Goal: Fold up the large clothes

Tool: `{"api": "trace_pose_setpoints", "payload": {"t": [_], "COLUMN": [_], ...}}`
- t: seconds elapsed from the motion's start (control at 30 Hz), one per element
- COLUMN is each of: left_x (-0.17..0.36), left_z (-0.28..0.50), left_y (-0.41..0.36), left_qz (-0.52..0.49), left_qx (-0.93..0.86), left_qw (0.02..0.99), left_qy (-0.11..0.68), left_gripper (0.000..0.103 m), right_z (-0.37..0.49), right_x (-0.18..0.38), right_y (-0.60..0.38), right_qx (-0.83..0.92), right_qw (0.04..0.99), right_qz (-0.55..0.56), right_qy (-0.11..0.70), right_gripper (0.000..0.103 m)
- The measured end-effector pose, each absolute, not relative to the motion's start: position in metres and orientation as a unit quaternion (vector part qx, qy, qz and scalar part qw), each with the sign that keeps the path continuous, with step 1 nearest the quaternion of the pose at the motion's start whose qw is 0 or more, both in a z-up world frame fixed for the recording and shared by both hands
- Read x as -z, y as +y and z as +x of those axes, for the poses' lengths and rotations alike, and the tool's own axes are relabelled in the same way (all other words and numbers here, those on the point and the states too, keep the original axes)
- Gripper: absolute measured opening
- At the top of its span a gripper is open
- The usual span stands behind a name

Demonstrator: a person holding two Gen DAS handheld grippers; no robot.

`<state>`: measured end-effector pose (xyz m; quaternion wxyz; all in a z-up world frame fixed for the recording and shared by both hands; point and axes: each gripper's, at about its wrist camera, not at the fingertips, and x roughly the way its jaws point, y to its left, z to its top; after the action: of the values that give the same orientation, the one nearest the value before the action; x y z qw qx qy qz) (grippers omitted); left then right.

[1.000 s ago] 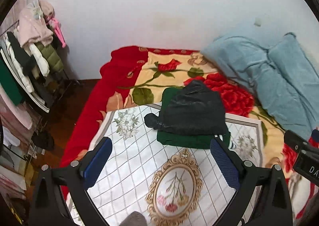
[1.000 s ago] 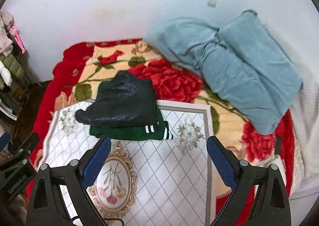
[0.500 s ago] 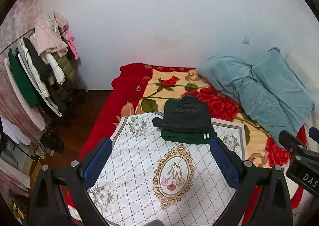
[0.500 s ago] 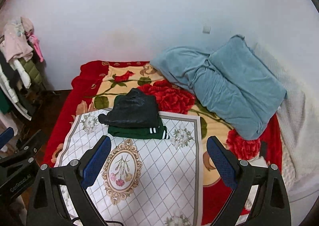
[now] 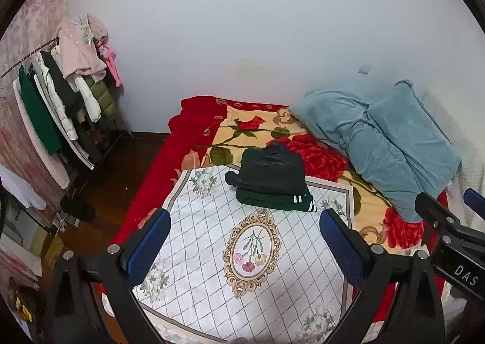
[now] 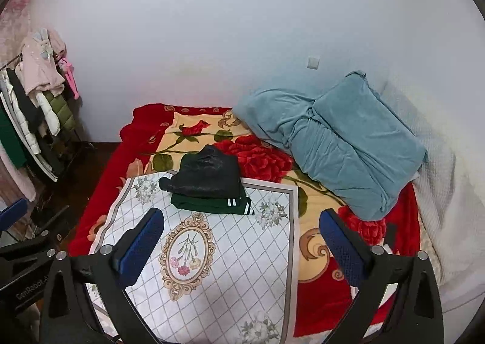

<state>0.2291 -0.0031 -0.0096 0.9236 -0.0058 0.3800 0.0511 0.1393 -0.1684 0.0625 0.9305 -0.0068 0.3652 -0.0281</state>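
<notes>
A folded black garment lies on top of a folded green garment with white stripes, stacked at the far edge of a white floral cloth on the bed. The stack also shows in the right wrist view, black over green. My left gripper is open and empty, held well back above the cloth. My right gripper is open and empty too, at a similar distance.
A red rose-patterned blanket covers the bed. A blue quilt is bunched at the back right by the white wall. A clothes rack with hanging coats stands on the dark floor at the left.
Both grippers have pulled back and up from the folded stack, which now looks smaller and farther away. More of the white cloth, floor and rack is in view. Both stay open.
</notes>
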Motion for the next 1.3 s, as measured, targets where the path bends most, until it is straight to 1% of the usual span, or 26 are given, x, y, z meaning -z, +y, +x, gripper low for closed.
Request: {"api": "trace_pose_setpoints", "payload": {"t": [0.33,1.3], "left_x": [-0.004,-0.012], "left_z": [0.214,0.212], "left_y": [-0.006,-0.011], "left_qz": [-0.008,-0.012], "left_qx": [-0.053,-0.058], "left_qw": [0.930,0.934], "left_qy": [0.363,0.353], "left_gripper": [0.100,0.101], "right_z": [0.125,0.128], "right_x": [-0.086,-0.093], "right_y": [-0.179,-0.180], "right_qx": [0.025,0.015], "right_qw": [0.935,0.937], "right_qz": [-0.004,-0.007], "right_qy": [0.353,0.348], "right_gripper": [0.103,0.103]}}
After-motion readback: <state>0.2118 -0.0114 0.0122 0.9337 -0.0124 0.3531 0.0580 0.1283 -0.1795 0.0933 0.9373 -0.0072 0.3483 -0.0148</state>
